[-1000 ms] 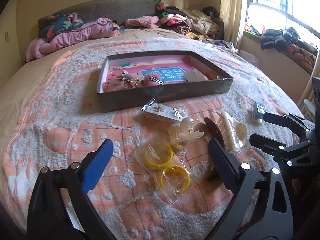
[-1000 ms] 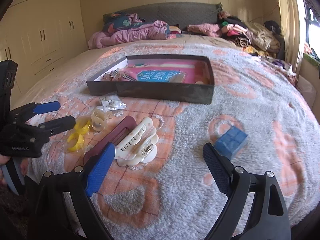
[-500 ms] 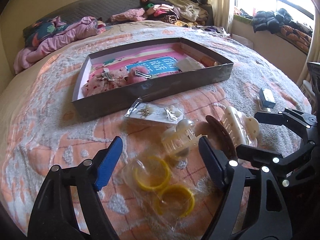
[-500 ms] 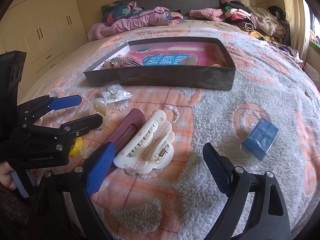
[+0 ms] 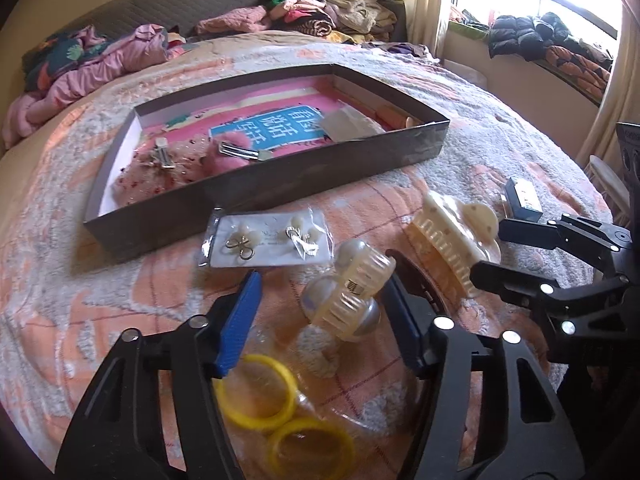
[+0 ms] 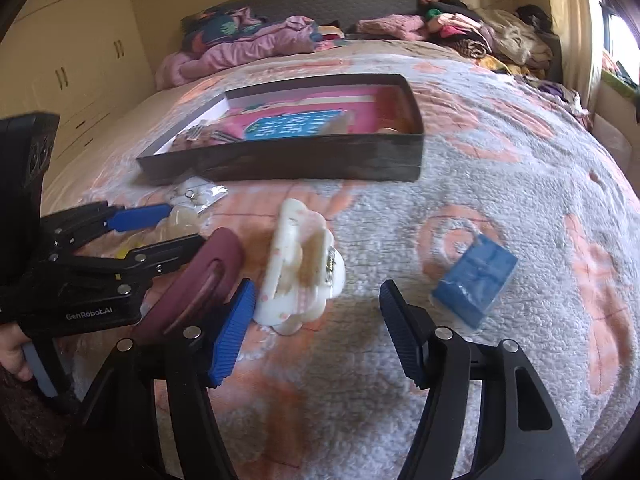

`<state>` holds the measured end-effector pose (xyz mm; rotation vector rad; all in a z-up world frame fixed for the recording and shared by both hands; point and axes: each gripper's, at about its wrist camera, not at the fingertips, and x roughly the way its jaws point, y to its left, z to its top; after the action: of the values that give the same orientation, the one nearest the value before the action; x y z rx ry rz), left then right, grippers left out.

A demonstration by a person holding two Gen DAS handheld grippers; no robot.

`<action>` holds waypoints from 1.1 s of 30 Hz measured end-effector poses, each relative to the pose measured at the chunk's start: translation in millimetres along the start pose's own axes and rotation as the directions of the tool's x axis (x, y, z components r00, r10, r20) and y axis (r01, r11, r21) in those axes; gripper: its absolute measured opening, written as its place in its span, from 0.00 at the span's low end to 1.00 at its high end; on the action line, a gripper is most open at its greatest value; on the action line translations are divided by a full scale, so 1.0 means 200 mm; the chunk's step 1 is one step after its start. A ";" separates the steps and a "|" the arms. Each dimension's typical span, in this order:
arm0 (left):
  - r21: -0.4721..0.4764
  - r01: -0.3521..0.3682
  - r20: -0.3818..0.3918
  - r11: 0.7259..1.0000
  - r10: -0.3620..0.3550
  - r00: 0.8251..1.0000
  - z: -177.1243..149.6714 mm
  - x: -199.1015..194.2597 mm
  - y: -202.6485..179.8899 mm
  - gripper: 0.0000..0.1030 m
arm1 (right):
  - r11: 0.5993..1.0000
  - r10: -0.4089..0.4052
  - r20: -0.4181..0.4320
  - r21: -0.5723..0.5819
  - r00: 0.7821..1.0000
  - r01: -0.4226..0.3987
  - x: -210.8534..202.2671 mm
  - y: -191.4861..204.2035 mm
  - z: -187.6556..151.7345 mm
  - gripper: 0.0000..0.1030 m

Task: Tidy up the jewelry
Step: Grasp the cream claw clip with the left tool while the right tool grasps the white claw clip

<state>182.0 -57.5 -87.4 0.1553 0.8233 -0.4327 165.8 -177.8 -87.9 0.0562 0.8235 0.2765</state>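
Note:
In the left wrist view my left gripper straddles a small cream claw clip with pearl balls. Its jaws are closing; the right pad is near the clip and the left pad stands apart from it. My right gripper is closing too, with a large white claw clip just beyond its tips and untouched. A maroon hair clip lies left of its left finger. The grey tray with a pink lining holds hair clips. An earring card lies in front of the tray.
Two yellow bangles in a clear bag lie under my left gripper. A blue box sits on the fleecy bedspread to the right. Piled clothes line the headboard. A person's hand holds the left gripper's handle.
Both grippers moved forward and down toward the clips, and their jaws narrowed. The small cream clip now lies between the left fingers; the large white clip is closer to the right fingers.

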 end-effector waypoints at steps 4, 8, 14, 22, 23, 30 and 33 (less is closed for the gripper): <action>-0.006 0.030 -0.001 1.000 -0.030 1.000 0.00 0.01 -0.01 0.29 | 1.000 -0.008 -0.005 -0.012 1.000 0.008 0.04 0.01 0.02 0.60; -0.017 0.038 0.004 0.999 -0.038 0.999 0.00 0.01 -0.01 0.28 | 1.000 -0.013 -0.010 -0.015 1.000 0.013 0.08 0.02 0.06 0.60; -0.059 0.035 0.037 0.998 -0.033 0.999 -0.01 -0.05 0.03 0.28 | 0.997 -0.001 0.022 -0.077 1.000 0.003 0.08 0.05 0.08 0.36; -0.140 0.023 0.091 0.990 -0.011 0.996 -0.02 -0.19 0.11 0.28 | 0.996 0.027 0.105 -0.084 0.994 -0.018 -0.07 0.05 0.09 0.35; -0.145 0.020 0.095 0.989 -0.006 0.995 -0.02 -0.20 0.12 0.28 | 0.996 0.031 0.111 -0.084 0.993 -0.022 -0.09 0.05 0.09 0.35; -0.208 -0.007 0.143 0.978 0.038 0.989 -0.03 -0.32 0.22 0.28 | 0.995 0.065 0.144 -0.090 0.987 -0.052 -0.20 0.08 0.11 0.35; -0.228 -0.019 0.160 0.974 0.057 0.985 -0.03 -0.37 0.26 0.28 | 0.992 0.078 0.161 -0.106 0.984 -0.061 -0.23 0.10 0.14 0.35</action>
<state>155.8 14.2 -37.7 -0.0750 0.6984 -0.3082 151.7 -168.5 -31.9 0.0130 0.6423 0.3743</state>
